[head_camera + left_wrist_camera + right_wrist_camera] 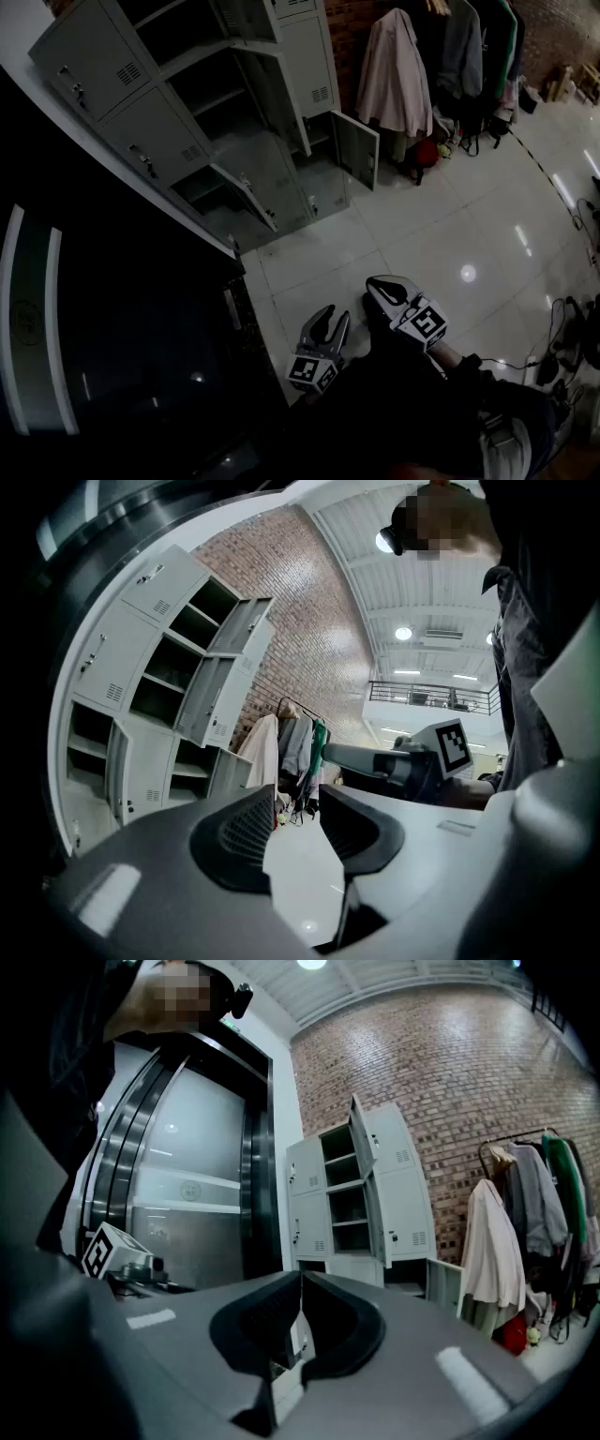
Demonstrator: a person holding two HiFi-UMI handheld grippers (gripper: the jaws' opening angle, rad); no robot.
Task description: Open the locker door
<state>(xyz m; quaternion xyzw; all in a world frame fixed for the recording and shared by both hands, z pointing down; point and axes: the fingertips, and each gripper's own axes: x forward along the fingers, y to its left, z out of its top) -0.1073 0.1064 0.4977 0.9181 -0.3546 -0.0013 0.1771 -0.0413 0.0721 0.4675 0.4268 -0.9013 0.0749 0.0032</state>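
**Approach stance, both grippers carried low.** The left gripper [328, 319] and the right gripper [380, 287] hang side by side just in front of the person's body, over the tiled floor [450, 225]. Both are well apart from the lockers [234, 141] and neither touches anything. By this placement, the reach toward a door has not begun.

**Left gripper.** In the left gripper view, the left gripper [298, 803] has its jaws spread. Only bare floor shows in the gap, and nothing is held. This is probably a ready posture, since a spread gripper can close on a handle or a door edge without further preparation.

**Right gripper.** In the right gripper view, the right gripper [300, 1283] has its jaws pressed together at the tips, with nothing between them. It points toward the lockers [356, 1194], but it would have to spread before it could take hold.

**Lockers.** The lockers stand at the far left edge of the floor, against a brick wall [450, 1072]. Several doors already stand swung out, among them a low open door [248, 197] and another at the right end [358, 148]. In the left column an upper shut door [94, 61] and a lower shut door [155, 127] lie flat, each with a small handle near one edge. Either could be the one to open, but which the task means cannot be told.

**Surroundings.** Coats [394, 75] hang on a rack just beside the lockers' right end. A reach for the left column should therefore stay clear of them.
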